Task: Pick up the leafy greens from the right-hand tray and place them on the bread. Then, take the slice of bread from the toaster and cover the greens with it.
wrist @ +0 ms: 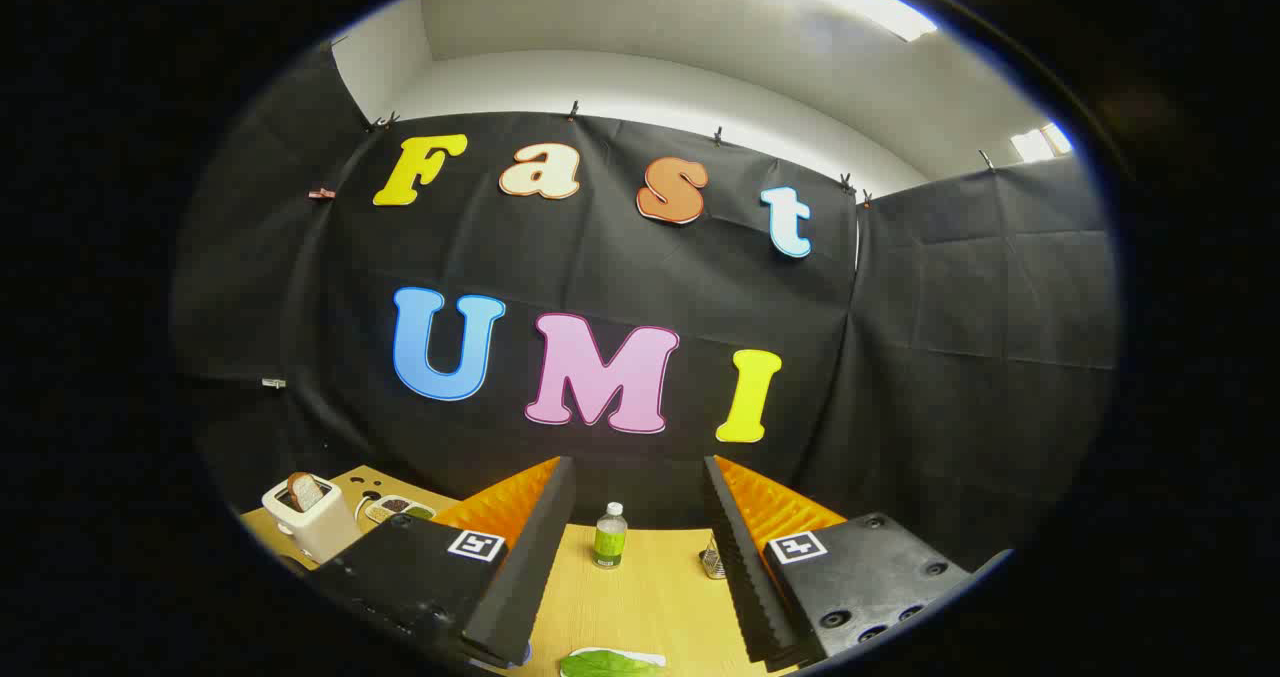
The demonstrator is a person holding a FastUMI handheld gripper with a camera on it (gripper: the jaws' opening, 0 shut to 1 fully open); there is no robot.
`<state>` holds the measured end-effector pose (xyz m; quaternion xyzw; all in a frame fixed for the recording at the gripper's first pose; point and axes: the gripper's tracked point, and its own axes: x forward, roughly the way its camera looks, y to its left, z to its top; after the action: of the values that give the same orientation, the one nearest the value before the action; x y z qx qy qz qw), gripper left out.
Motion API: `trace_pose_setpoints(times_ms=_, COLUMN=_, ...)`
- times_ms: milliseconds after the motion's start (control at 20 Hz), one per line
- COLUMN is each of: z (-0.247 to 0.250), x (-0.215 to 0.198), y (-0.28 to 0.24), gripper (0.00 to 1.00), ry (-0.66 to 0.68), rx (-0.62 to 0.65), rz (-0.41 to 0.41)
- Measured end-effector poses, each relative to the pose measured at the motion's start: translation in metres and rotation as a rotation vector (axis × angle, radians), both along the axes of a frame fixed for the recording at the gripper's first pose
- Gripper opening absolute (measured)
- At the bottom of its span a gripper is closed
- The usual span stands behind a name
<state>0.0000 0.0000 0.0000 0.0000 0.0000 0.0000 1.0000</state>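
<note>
Over the pale wooden desk [640,597], the tongs [640,567] hang spread wide, empty. At far left a white toaster [312,527] holds a browned bread slice [305,490]. A glossy green leaf [600,663] lies flat, near, between the fingers.

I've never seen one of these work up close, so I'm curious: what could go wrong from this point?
1. The gripper is open and holds nothing; the leafy green lies flat and thin between its fingers, so they might slide over it.
2. A small green bottle stands upright just ahead of the fingers; a forward sweep could topple it.
3. The bread slice sticks up only partly from the toaster, leaving little to grip.
</note>
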Motion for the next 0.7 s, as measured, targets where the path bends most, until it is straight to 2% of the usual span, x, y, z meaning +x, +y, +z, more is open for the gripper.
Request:
trace_pose_setpoints(times_ms=250, z=0.0058, x=-0.0003, y=-0.0034, gripper=0.9, ry=-0.016, rx=-0.001, rz=-0.012)
trace_pose_setpoints(times_ms=700, z=0.0012, x=0.0003, y=-0.0028, gripper=0.94, ry=-0.001, rx=0.008, rz=-0.004)
